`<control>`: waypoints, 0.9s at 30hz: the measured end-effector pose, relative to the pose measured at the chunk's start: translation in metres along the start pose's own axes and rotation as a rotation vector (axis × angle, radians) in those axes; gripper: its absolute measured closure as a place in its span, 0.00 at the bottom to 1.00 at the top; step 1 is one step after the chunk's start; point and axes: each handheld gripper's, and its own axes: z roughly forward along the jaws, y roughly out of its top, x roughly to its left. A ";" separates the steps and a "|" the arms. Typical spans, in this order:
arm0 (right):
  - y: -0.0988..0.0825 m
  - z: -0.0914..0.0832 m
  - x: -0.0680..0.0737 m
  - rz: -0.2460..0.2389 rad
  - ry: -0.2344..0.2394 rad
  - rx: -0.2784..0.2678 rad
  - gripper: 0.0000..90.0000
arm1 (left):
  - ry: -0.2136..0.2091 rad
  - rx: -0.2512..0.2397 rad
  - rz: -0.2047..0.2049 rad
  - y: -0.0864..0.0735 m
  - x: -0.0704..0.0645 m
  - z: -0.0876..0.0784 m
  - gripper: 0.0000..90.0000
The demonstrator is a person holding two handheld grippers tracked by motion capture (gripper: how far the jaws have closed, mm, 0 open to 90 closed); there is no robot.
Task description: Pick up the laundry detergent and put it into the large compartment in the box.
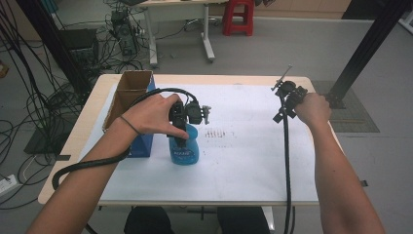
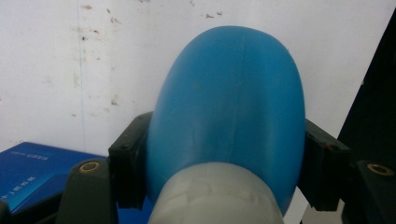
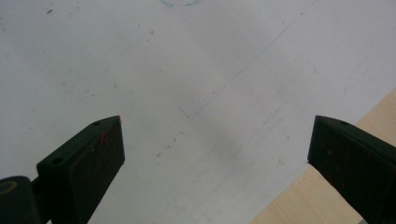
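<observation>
A blue plastic bottle (image 1: 185, 150) with a whitish cap stands on the white sheet, left of the table's middle. My left gripper (image 1: 181, 137) comes down on it from above, held by the left hand. In the left gripper view its black pads (image 2: 132, 154) press on both sides of the bottle (image 2: 229, 102) just under the cap, so it is shut on the bottle. My right gripper (image 1: 287, 100) hovers near the table's far right, held by the right hand. Its jaws (image 3: 215, 149) stand wide open over bare sheet with nothing between them.
An open cardboard box (image 1: 127, 92) stands at the table's left, with a blue carton (image 1: 143, 145) (image 2: 32, 168) in front of it, close beside the bottle. The white sheet (image 1: 243, 165) covers most of the wooden table (image 3: 327, 205). Cables, a desk and a red stool (image 1: 238, 17) stand beyond.
</observation>
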 end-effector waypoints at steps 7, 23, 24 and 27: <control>0.000 0.000 0.000 -0.002 0.001 0.001 0.04 | 0.004 0.000 -0.002 -0.001 0.000 0.000 0.40; -0.002 -0.002 -0.001 0.003 -0.003 0.000 0.04 | 0.001 0.025 0.004 0.005 0.001 0.000 0.41; -0.002 -0.002 -0.001 0.003 -0.003 -0.001 0.04 | 0.001 0.026 0.004 0.005 0.001 0.000 0.41; -0.002 -0.002 0.000 0.001 -0.005 -0.001 0.04 | 0.002 0.023 0.003 0.005 0.001 0.000 0.41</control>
